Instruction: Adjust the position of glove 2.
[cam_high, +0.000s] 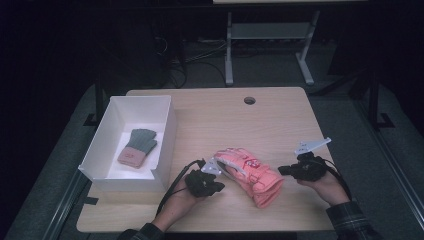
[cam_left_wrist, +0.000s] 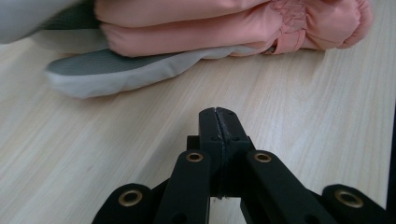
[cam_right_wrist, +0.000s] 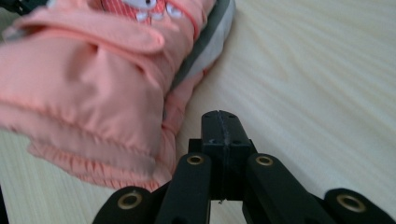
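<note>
One knit glove (cam_high: 137, 147) lies in the white box (cam_high: 167, 131); both grippers' fingers are together, empty.

In the left gripper view the pink glove (cam_left_wrist: 224, 28) runs off the top edge, so its fingers and cuff are cut away. The right gripper view crops the same glove at the top and left. From the high view, the print on its back is too small to read, as is the label on the small glove (cam_high: 136, 147) in the white box (cam_high: 167, 145).
</note>
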